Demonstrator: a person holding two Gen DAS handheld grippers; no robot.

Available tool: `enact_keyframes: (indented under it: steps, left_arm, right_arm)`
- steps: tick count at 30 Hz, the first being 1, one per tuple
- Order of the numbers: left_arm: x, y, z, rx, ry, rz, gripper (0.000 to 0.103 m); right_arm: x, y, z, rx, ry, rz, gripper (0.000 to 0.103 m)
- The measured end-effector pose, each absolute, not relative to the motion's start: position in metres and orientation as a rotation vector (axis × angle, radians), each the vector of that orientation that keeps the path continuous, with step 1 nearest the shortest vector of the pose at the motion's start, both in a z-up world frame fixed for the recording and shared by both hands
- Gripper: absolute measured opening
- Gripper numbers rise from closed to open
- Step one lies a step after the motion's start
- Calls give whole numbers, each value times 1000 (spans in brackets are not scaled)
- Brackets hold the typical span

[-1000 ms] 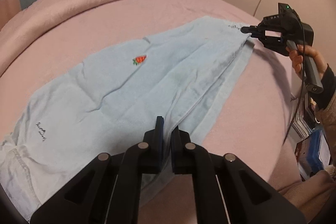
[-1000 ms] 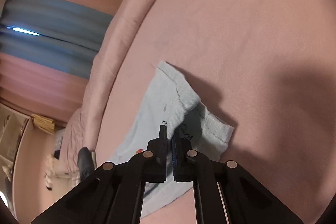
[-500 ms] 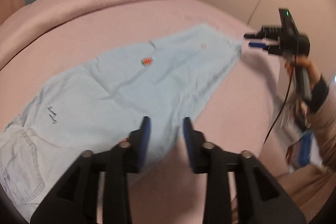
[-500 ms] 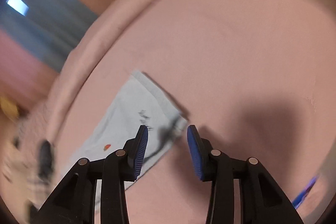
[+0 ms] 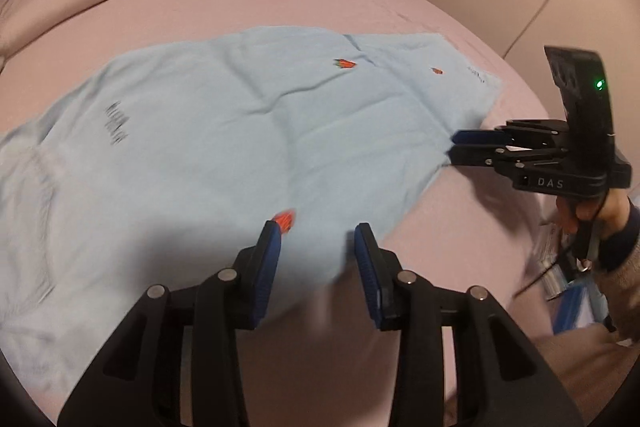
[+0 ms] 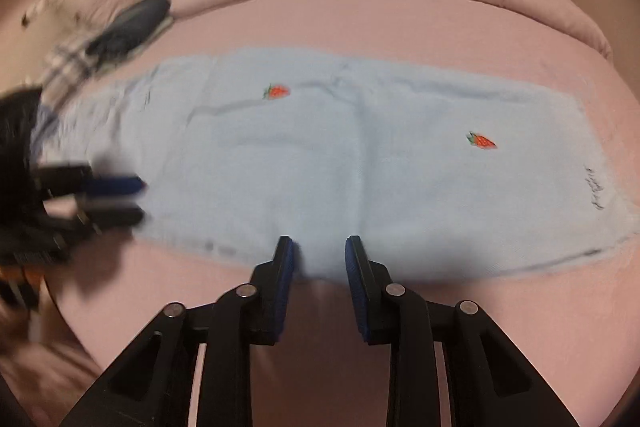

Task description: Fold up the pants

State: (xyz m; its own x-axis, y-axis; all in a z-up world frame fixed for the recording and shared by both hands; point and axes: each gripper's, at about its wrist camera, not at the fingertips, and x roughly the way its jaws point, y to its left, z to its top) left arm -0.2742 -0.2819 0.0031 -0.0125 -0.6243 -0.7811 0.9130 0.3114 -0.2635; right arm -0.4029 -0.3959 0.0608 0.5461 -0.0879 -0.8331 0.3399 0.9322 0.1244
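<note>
Pants [image 6: 360, 155] flat on bed [image 6: 360, 27], long axis left-right, just ahead of my tongs. Left tongs [image 5: 316, 247] released over near edge (waist side). Right tongs [image 6: 318, 255] closing, nothing pinched, at mid-leg hem edge.

You have free pink bed [image 6: 360, 23] all around the pants [image 6: 320, 155]; only dark clothes [image 6: 128, 23] lie near their far-left end.
</note>
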Motion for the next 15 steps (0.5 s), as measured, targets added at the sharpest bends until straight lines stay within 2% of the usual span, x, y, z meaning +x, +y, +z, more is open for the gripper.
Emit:
enact_keyframes:
  steps: [2, 5, 8, 11, 12, 15]
  left_arm:
    - [-264, -267, 13, 347, 955, -1227, 38]
    - [-237, -233, 28, 314, 858, -1099, 38]
    - [-194, -199, 27, 244, 850, -923, 38]
    - [-171, -161, 6, 269, 919, -755, 37]
    - [-167, -150, -3, 244, 950, -773, 29]
    - [-174, -120, -1, 187, 929, -835, 24]
  right_arm:
    - [-397, -397, 72, 292, 1005, -248, 29]
    - [-384, -392, 90, 304, 922, -175, 29]
    - [-353, -370, 86, 287, 880, -88, 29]
    - [-320, -336, 57, 230, 995, -23, 29]
    - [-318, -320, 46, 160, 1034, -27, 30]
    - [-323, -301, 52, 67, 1080, -14, 30]
